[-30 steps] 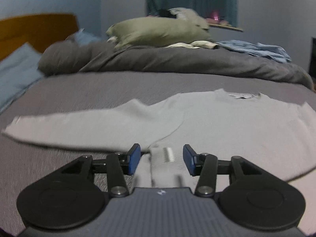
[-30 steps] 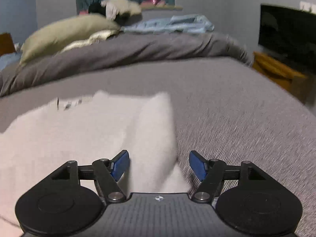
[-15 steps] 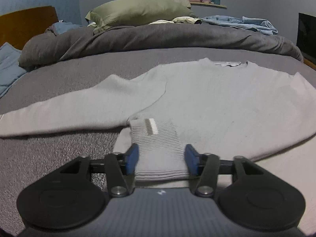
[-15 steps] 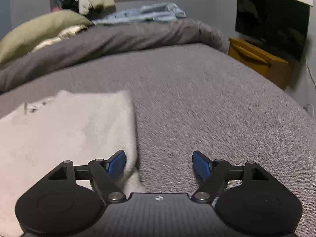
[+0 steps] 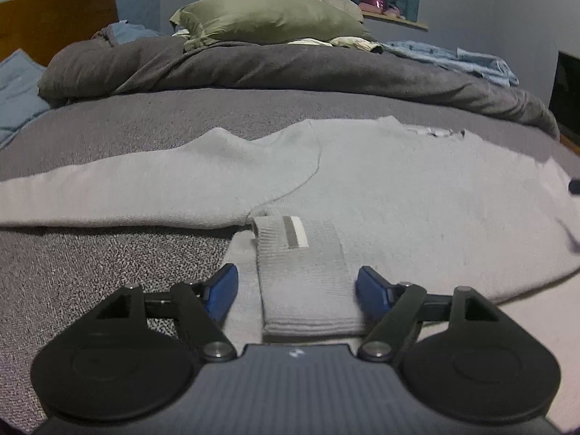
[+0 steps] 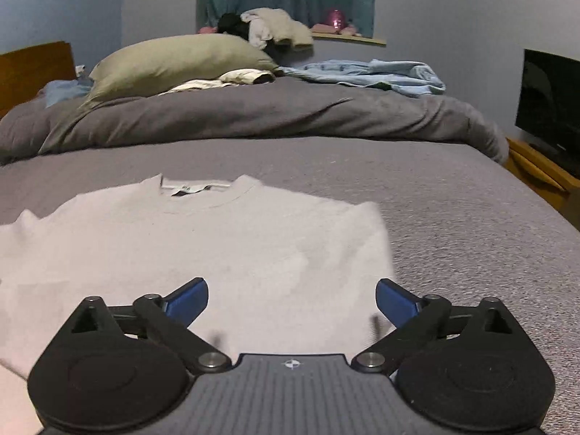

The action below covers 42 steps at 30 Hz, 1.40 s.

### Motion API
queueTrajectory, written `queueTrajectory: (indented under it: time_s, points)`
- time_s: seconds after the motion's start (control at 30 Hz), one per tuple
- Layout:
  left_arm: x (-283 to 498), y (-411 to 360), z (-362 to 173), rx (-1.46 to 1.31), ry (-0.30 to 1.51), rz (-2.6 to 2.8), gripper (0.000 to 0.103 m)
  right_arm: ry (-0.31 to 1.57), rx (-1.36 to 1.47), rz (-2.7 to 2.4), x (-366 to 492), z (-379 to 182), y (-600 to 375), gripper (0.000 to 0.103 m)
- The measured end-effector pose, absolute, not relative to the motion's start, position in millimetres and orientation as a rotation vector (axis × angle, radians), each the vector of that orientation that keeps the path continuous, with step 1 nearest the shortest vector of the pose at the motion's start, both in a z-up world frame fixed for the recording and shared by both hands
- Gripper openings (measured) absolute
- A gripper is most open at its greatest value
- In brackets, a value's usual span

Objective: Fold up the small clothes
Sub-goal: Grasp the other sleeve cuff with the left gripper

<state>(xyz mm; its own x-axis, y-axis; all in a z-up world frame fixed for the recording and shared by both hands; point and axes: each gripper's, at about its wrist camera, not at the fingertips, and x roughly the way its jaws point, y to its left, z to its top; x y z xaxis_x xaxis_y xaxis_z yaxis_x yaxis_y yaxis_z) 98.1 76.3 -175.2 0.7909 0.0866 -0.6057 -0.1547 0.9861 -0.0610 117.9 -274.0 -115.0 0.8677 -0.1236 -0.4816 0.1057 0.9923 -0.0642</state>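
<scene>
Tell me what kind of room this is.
Most likely a bedroom: the sweater lies spread on a bed with a bunched grey duvet and an olive pillow, and a wooden headboard stands behind.

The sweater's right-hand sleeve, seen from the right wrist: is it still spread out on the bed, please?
No, the sweater ends in a straight folded edge there.

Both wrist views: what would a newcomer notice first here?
A pale sweater lies spread flat on the grey bed, one sleeve stretched out sideways. Its ribbed hem is folded up between the opening left claw. A green pillow tops the rumpled duvet behind.
</scene>
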Motion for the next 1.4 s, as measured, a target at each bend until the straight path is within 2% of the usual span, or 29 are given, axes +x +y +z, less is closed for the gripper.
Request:
queueTrajectory:
  time_s: [0.17, 0.43, 0.87, 1.17, 1.2, 1.23, 1.27, 1.3, 1.33, 1.37, 1.4]
  points:
    - [101, 103, -165, -0.269, 0.594, 0.084, 0.082, 0.515, -0.017, -0.128, 116, -114, -271, 0.101]
    - [101, 177, -171, -0.592, 0.566, 0.251, 0.083, 0.511, -0.01, -0.152, 122, -121, -273, 0.101]
    - [137, 253, -191, -0.678, 0.528, 0.336, 0.084, 0.554, -0.036, -0.133, 128, -139, -264, 0.101]
    - [162, 333, -189, -0.708, 0.492, 0.513, 0.084, 0.582, -0.091, -0.088, 124, -148, -253, 0.101]
    - [164, 339, -188, -0.703, 0.493, 0.507, 0.082, 0.582, -0.097, -0.087, 124, -148, -252, 0.101]
    - [161, 342, -187, -0.697, 0.493, 0.498, 0.072, 0.583, -0.1, -0.087, 123, -148, -251, 0.101]
    - [161, 342, -184, -0.682, 0.497, 0.495, 0.052, 0.583, -0.1, -0.088, 123, -147, -251, 0.101]
    - [163, 342, -181, -0.656, 0.498, 0.494, 0.039, 0.583, -0.099, -0.088, 123, -147, -251, 0.101]
    - [161, 339, -177, -0.623, 0.489, 0.5, 0.018, 0.582, -0.1, -0.088, 122, -147, -251, 0.101]
    - [160, 338, -173, -0.596, 0.478, 0.501, 0.009, 0.583, -0.1, -0.087, 122, -147, -251, 0.101]
    - [159, 336, -167, -0.57, 0.456, 0.502, 0.008, 0.583, -0.101, -0.085, 121, -147, -251, 0.101]
